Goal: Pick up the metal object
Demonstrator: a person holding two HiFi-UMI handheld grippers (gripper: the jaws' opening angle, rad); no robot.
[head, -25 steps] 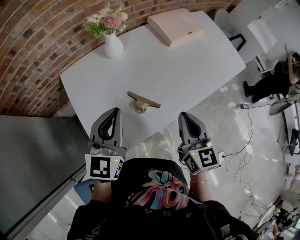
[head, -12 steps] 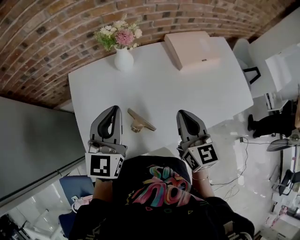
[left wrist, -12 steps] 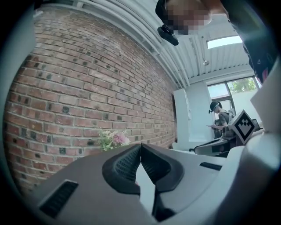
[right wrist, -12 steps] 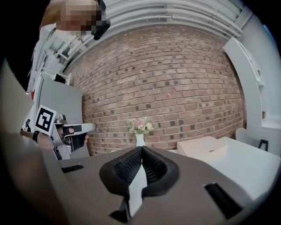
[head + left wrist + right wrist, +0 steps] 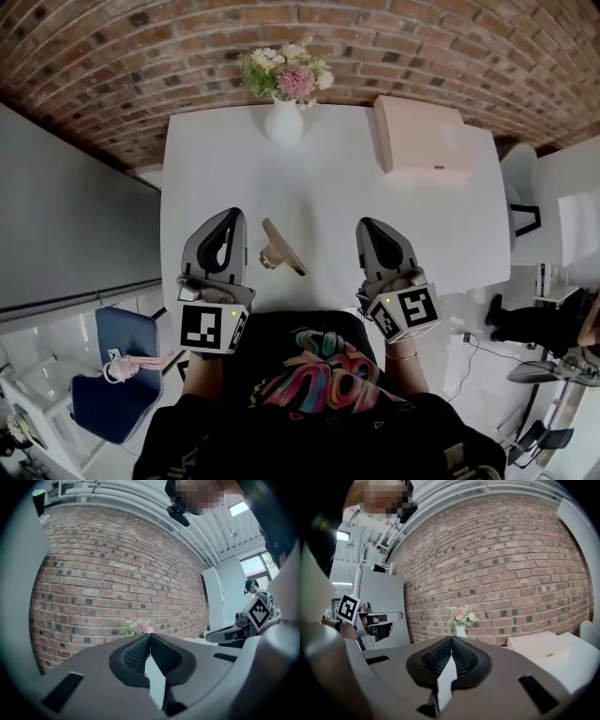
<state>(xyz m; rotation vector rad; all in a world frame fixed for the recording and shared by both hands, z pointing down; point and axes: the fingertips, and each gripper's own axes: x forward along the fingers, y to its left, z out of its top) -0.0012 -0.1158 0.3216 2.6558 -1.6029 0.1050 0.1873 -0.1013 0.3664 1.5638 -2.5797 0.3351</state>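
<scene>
While both grippers hang over the near edge of the white table, the pick turns on what lies between them. At the left, the left gripper points away from the person toward the brick wall, its jaws clenched tip to tip with nothing between them. Just to its right, alongside the jaws rather than ahead of them, the metal object rests on the tabletop: a brass-coloured flat bar on a small round foot. Its long axis runs on a slant, from a far end near the left gripper's tips to a near end toward the person's middle, so it lines up with neither gripper. Beyond it, at the far edge, stands a white vase of flowers. Farther right, the right gripper also points at the wall, jaws pressed together and empty, with more table between it and the bar. I judge the left gripper the nearer one. Neither gripper view shows the object; both look over it at the wall. Whichever takes it would have to open, swing inward and tip down, and would probably do best closing across the bar's narrow width. At the far right corner sits a pale pink box.
</scene>
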